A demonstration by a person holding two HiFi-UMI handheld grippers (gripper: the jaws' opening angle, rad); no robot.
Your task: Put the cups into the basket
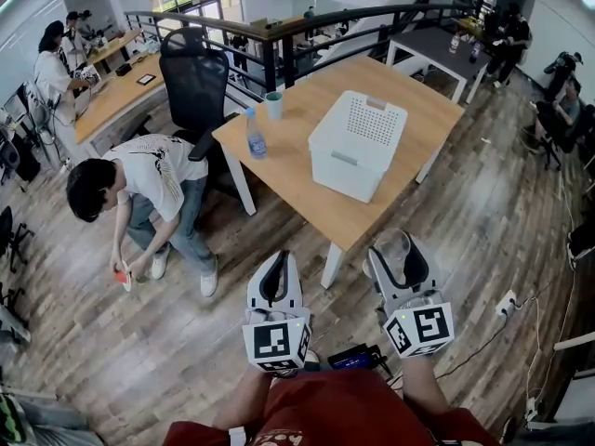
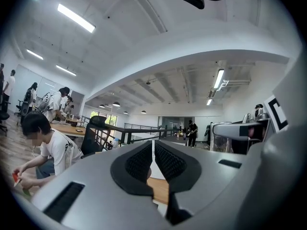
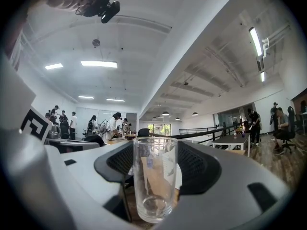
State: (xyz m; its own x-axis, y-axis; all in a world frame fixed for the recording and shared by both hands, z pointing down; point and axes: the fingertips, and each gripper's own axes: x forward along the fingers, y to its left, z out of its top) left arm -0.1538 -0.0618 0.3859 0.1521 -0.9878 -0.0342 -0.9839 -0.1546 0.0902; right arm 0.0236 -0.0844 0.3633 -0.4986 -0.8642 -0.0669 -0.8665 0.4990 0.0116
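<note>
Your right tongs (image 1: 400, 254) grip a clear, smooth, straight-sided glass cup (image 3: 154, 181), held upright between ribbed black pads. Your left tongs (image 2: 153, 152) are clenched on nothing. Well ahead of both, a white perforated plastic basket (image 1: 358, 142) sits on a pale wooden table (image 1: 307, 179). No cup shows inside it. Farther ahead, left of the basket, stands a teal cup (image 1: 274, 105). The task looks barely begun, with both cups still to go into the basket.
</note>
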